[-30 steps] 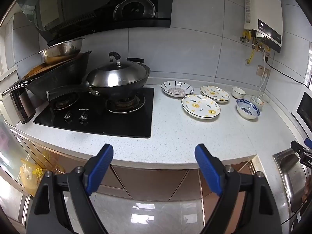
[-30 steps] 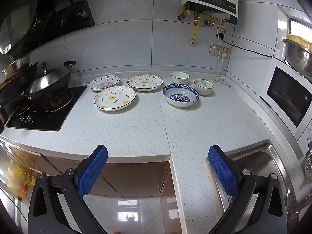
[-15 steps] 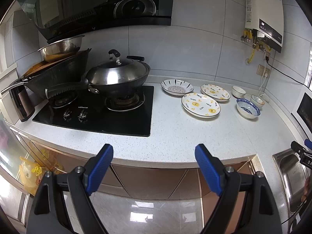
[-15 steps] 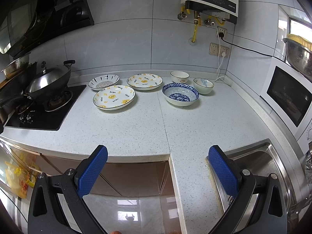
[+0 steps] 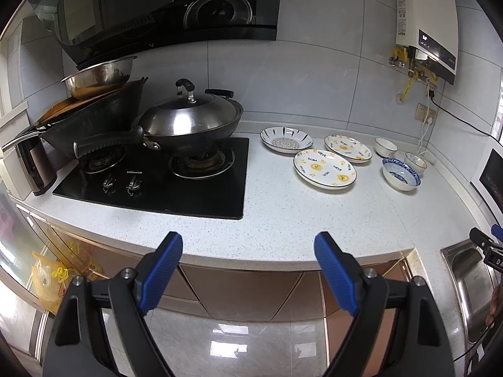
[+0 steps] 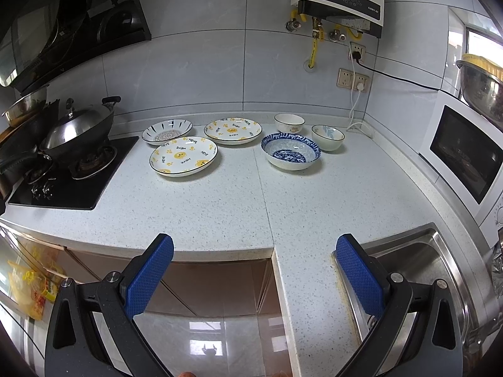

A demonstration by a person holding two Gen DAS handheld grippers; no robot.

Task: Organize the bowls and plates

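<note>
- Plates and bowls, left wrist view: I count three plates, the near yellow-print plate (image 5: 324,168), a second yellow-print plate (image 5: 348,148) and a striped plate (image 5: 286,138), well apart from my left gripper (image 5: 248,259), whose fingers are spread wide and hold nothing.
- They stand on the counter (image 5: 283,220) right of the stove (image 5: 157,185).
- Right wrist view: three bowls, a blue-pattern bowl (image 6: 290,151), a small white bowl (image 6: 289,122) and a leaf-print bowl (image 6: 328,137). My right gripper (image 6: 254,262) is also spread, empty.
- I judge them glazed ceramic: stiff, slippery, breakable, rather heavy. I would pinch each one at the rim.
</note>
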